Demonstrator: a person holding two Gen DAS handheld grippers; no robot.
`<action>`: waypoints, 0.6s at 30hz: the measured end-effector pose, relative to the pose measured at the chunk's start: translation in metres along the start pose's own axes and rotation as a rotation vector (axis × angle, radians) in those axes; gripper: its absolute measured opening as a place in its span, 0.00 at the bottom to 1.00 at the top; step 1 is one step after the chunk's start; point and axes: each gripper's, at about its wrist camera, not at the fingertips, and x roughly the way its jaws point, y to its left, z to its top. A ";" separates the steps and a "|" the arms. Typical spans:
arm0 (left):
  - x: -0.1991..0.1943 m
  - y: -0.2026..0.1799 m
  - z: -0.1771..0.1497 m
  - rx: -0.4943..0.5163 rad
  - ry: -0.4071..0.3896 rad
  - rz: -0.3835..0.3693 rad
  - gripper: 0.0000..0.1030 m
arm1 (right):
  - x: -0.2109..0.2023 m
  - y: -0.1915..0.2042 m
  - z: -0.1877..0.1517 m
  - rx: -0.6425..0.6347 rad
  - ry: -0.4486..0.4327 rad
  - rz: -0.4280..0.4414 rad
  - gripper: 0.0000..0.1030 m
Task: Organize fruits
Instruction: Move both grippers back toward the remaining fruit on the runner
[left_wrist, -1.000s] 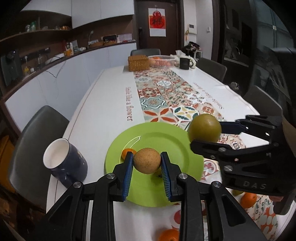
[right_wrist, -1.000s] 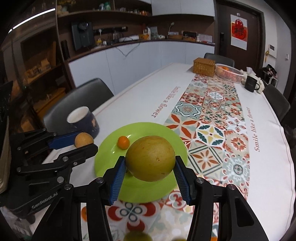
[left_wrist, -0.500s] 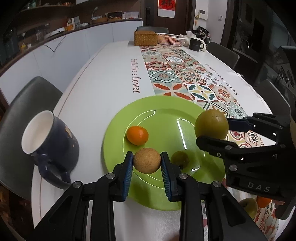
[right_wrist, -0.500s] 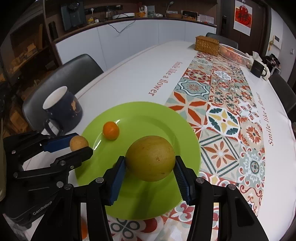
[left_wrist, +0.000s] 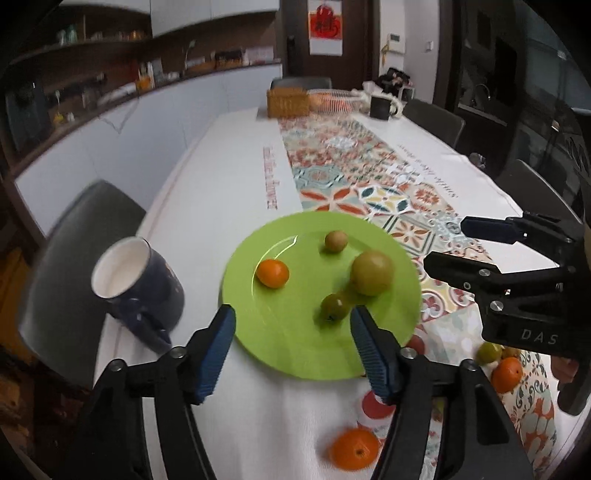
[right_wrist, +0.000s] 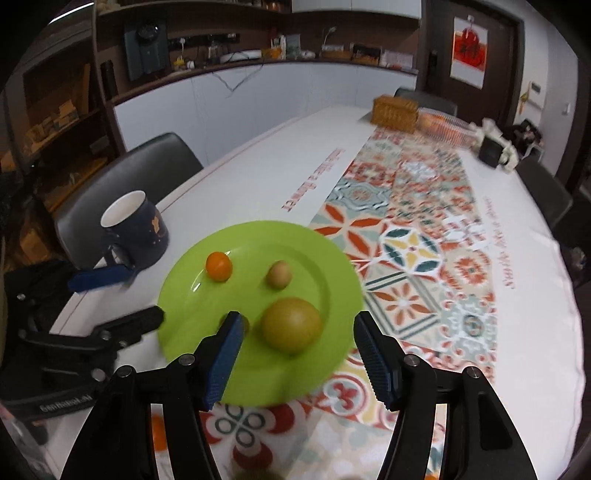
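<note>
While jaws of left gripper (left_wrist: 291, 343) and right gripper (right_wrist: 295, 354) widen, nothing gripped. Large yellow-green fruit (right_wrist: 291, 324) and small tan fruit (right_wrist: 279, 274) loose on green plate (right_wrist: 332, 258). Could roll off rim if nudged during retreat.

My right claw (right_wrist: 295, 354) opening, empty; big yellow-green fruit (right_wrist: 291, 325) on green plate (right_wrist: 332, 258), near bench's (right_wrist: 229, 184) front edge.
</note>
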 end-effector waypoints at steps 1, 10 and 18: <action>-0.009 -0.004 -0.002 0.010 -0.017 0.006 0.65 | -0.010 0.000 -0.003 -0.007 -0.016 -0.007 0.64; -0.067 -0.027 -0.013 0.006 -0.114 0.021 0.79 | -0.080 -0.004 -0.028 0.003 -0.138 -0.040 0.73; -0.099 -0.055 -0.030 0.047 -0.163 -0.013 0.84 | -0.121 -0.009 -0.054 0.036 -0.199 -0.066 0.74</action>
